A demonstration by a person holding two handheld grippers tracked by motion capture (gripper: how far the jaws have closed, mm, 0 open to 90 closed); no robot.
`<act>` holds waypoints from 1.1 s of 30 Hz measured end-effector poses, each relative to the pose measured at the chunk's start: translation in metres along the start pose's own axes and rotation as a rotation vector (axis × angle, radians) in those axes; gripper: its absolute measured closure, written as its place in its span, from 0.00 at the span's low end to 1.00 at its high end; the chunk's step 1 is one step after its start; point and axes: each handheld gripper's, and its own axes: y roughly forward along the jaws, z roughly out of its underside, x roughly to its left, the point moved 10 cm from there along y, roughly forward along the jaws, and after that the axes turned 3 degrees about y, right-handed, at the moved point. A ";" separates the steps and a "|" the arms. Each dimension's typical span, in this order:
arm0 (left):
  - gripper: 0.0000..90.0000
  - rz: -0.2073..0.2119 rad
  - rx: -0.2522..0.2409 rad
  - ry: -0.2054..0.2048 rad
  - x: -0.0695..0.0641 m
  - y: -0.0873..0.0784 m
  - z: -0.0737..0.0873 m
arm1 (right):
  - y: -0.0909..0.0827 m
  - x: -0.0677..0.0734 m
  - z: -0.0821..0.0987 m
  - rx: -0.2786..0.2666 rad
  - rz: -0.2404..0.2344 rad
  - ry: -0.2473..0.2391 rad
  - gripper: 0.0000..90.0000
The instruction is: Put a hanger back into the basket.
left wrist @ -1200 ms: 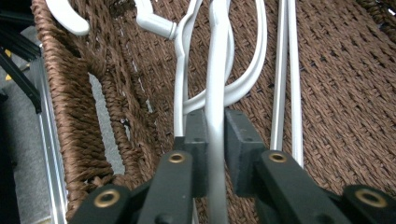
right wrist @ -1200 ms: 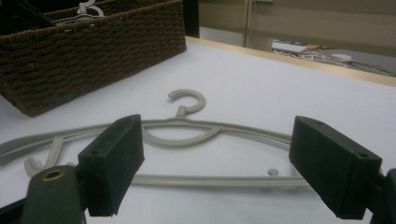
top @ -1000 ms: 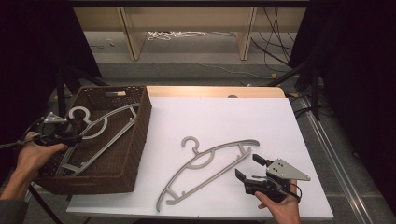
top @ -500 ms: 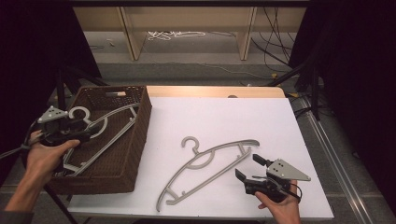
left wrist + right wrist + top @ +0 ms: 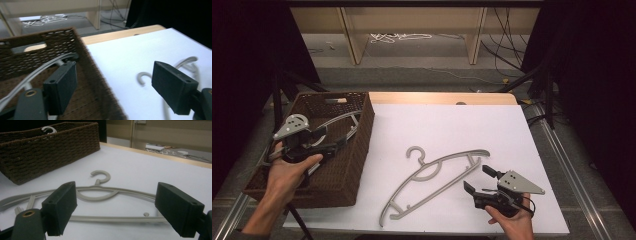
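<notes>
A grey plastic hanger (image 5: 432,182) lies flat on the white table top (image 5: 452,125), its hook pointing toward the far side. My right gripper (image 5: 478,180) rests just right of its lower arm, open, and the hanger (image 5: 100,195) lies on the table beyond its jaws. A second grey hanger (image 5: 341,121) lies in the brown wicker basket (image 5: 364,135) at the left. My left gripper (image 5: 332,140) hovers open over the basket. One jaw is above the basket's inside and the other above the white top, astride the right wall (image 5: 95,72).
The basket takes up the table's left end. A bare wooden strip (image 5: 437,97) runs along the far edge of the white top. Beyond it are wooden legs (image 5: 349,35) and loose cables (image 5: 399,37) on the floor. Dark stands flank both sides.
My left hand and its gripper have moved right, from the basket's left rim to over its inside near the right wall. The right gripper and the table hanger have stayed put.
</notes>
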 end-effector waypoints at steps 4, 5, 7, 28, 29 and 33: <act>0.18 0.043 -0.032 0.009 -0.022 0.004 -0.001 | -0.001 -0.001 0.001 0.004 0.005 -0.002 0.20; 0.18 0.053 -0.035 0.016 -0.028 0.004 -0.001 | 0.000 -0.001 0.000 -0.001 0.001 0.003 0.20; 0.18 0.073 -0.047 0.019 -0.040 0.008 0.000 | 0.000 -0.001 0.001 -0.001 0.002 0.006 0.20; 0.18 0.224 -0.054 0.076 -0.115 0.040 0.039 | -0.002 -0.003 0.000 0.005 -0.003 0.004 0.20; 0.18 0.228 -0.055 0.078 -0.117 0.042 0.041 | -0.001 -0.003 0.000 0.003 -0.004 -0.003 0.20; 0.18 0.229 -0.042 0.089 -0.125 0.047 0.047 | -0.002 -0.003 -0.001 -0.001 0.000 -0.001 0.20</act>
